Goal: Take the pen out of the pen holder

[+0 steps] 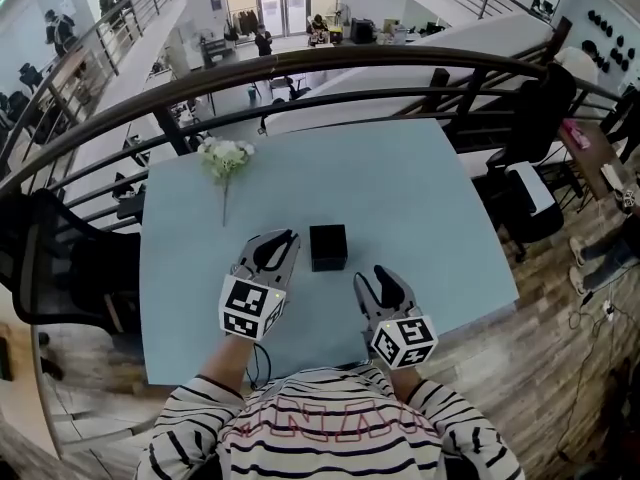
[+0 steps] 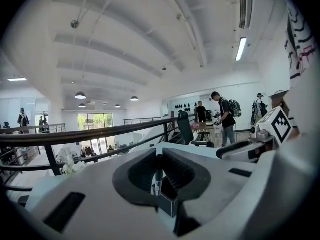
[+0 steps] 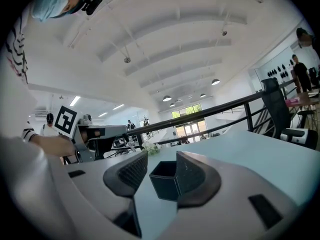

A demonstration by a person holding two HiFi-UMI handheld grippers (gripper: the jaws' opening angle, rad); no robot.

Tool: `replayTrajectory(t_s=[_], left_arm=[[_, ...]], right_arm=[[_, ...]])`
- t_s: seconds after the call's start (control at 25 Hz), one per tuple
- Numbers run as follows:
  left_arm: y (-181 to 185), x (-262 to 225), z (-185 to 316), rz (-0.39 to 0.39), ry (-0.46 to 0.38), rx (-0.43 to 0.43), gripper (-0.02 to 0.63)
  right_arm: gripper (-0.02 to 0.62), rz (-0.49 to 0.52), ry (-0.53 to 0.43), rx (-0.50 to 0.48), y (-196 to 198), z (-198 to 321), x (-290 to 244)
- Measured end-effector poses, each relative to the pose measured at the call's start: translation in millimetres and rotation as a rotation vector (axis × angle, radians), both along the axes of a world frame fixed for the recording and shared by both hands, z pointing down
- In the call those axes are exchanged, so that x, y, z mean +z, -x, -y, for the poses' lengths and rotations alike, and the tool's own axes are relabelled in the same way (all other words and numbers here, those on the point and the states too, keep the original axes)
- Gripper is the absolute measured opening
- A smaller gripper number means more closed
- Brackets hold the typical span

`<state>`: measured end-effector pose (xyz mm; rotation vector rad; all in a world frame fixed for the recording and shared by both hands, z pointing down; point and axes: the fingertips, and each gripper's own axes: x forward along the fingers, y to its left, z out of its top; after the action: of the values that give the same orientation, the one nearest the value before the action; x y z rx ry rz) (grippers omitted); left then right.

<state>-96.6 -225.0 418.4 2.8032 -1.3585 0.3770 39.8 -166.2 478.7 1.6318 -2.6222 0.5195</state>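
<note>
Two hand-held grippers low over a pale blue table (image 1: 430,218), one on each side of a black square pen holder (image 1: 328,247). Left gripper (image 1: 283,240) clamped shut on a thin dark pen (image 2: 158,176), upright between the ribbed pads (image 2: 182,174) in the left gripper view, with a pale band near its lower end. Pen therefore in that grip, the pen holder lower down and beyond the jaws in the same view, only its near corner showing. Cannot tell whether the pen's lower tip is clear of the rim. From the head view, tips of that gripper just beside the pen holder's left side, apart from it. Right gripper (image 1: 372,276) open, pads spread and pressing on nothing, near the front right corner of the pen holder without touching it. In the right gripper view, pen holder standing on the table beyond the spread pads, open top upward. White flowers (image 1: 226,156) lying farther out on the table, well apart from the pen holder. Dark railing (image 1: 300,60) curving past the far edge.
</note>
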Motion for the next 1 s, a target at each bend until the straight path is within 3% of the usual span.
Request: replayTrajectory(t_s=[0.56,1.0], left_arm=[[76,25,-52,-0.06,0.024,-0.088,0.055],[93,50,-81,-0.064,0.062,-0.073,0.055]], right_arm=[[0.176,-0.032,-0.002,0.0,50,-25,4],[0.07,-0.074,0.022,0.031,65,-41,20]])
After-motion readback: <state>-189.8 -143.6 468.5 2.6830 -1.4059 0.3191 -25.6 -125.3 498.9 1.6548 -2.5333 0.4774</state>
